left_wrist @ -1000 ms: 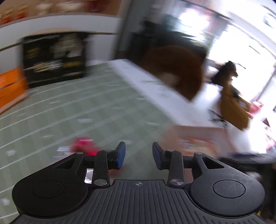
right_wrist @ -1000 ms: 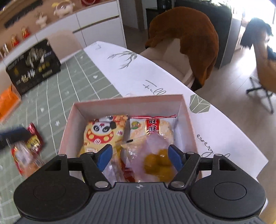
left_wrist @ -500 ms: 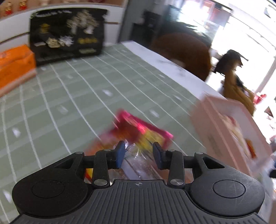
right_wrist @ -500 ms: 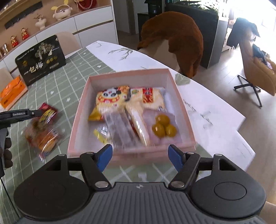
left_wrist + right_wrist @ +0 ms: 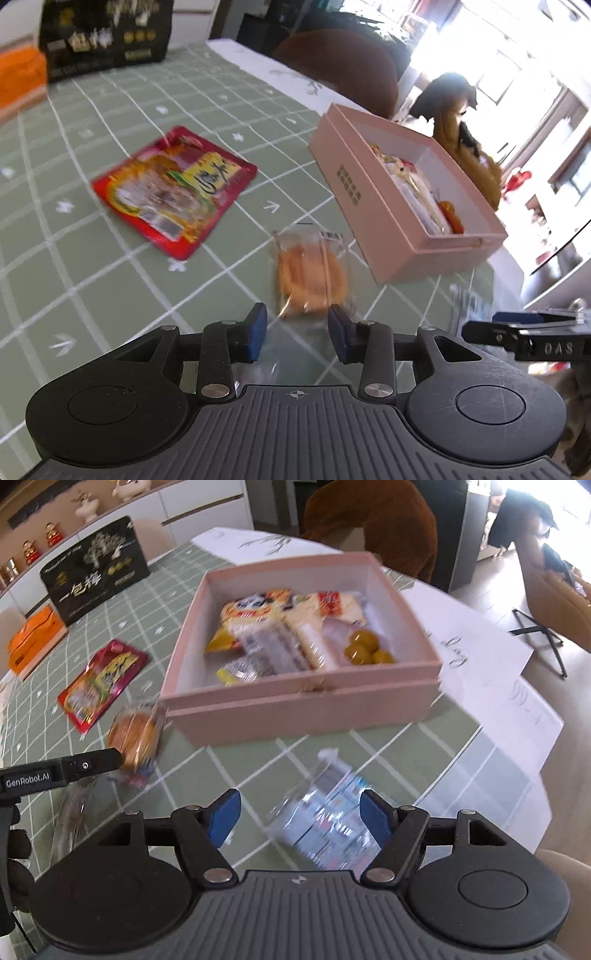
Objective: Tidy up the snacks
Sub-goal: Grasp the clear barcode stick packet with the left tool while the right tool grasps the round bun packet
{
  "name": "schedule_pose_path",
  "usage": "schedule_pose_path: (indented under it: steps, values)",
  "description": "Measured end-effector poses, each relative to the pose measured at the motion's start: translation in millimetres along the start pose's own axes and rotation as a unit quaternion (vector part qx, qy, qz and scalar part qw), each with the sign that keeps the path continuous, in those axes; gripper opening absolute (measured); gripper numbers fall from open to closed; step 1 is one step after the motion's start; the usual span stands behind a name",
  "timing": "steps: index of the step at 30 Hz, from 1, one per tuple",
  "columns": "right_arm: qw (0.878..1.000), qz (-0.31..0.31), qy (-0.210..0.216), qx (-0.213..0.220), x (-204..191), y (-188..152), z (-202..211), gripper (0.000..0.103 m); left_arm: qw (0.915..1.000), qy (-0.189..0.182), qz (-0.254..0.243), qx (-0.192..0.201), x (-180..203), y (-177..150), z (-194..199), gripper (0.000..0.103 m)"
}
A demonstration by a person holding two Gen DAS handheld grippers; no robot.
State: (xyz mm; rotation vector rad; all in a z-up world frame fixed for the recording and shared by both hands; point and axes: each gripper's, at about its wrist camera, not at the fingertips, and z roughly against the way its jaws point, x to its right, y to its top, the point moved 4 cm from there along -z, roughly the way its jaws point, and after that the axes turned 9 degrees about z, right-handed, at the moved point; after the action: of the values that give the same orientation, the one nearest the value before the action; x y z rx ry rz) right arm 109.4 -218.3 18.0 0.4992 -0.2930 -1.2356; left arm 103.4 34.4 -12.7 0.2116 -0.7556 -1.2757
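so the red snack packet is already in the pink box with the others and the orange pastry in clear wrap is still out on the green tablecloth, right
Not quite. The red snack packet is not in the pink box; the right wrist view shows it flat on the green tablecloth, left of the box. The rest holds: the orange pastry in clear wrap lies on the cloth outside the box.

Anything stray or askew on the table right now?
Three snacks lie outside the pink box: a red packet, a wrapped orange cake beside the box's corner, and a clear blue-printed pack lying askew before the open right claw. Nothing looks spilled.
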Motion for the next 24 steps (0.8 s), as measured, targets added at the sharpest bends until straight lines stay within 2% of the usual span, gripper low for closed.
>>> schedule_pose_path:
  steps: [3,8,14,16,20,21,23,24]
  values:
    - [1.000,-0.005,0.029,0.002,-11.4,-0.9,1.4,0.072,0.9988,0.040,-0.020,0.021,0.5,-12.1,29.1,0.041]
    - [0.998,0.008,0.065,0.005,-56.6,11.0,-8.5,0.072,0.9961,0.077,-0.042,-0.009,-3.7,-37.9,33.7,0.041]
    - [0.997,-0.010,0.077,0.011,-108.8,36.7,-22.2,0.072,0.9957,0.085,-0.035,-0.010,-16.9,-53.8,50.6,0.041]
    - [0.997,-0.034,0.065,-0.002,-120.3,44.3,-33.6,0.072,0.9957,0.085,-0.033,-0.011,-22.4,-55.1,55.7,0.041]
    - [0.998,-0.057,0.032,-0.023,-139.9,56.0,-60.1,0.072,0.9974,0.063,-0.032,-0.013,-25.8,-57.3,61.6,0.041]
    - [0.998,-0.054,0.020,-0.021,-142.8,58.0,-63.2,0.068,0.9976,0.060,-0.031,-0.012,-25.9,-57.1,62.0,0.041]
    - [1.000,-0.026,-0.003,-0.013,-148.9,58.9,-62.7,0.052,0.9983,0.052,-0.022,-0.012,-27.3,-57.0,62.5,0.041]
    - [1.000,-0.021,-0.004,-0.014,-148.9,57.2,-59.7,0.051,0.9987,0.047,-0.017,-0.010,-27.7,-56.9,62.9,0.041]
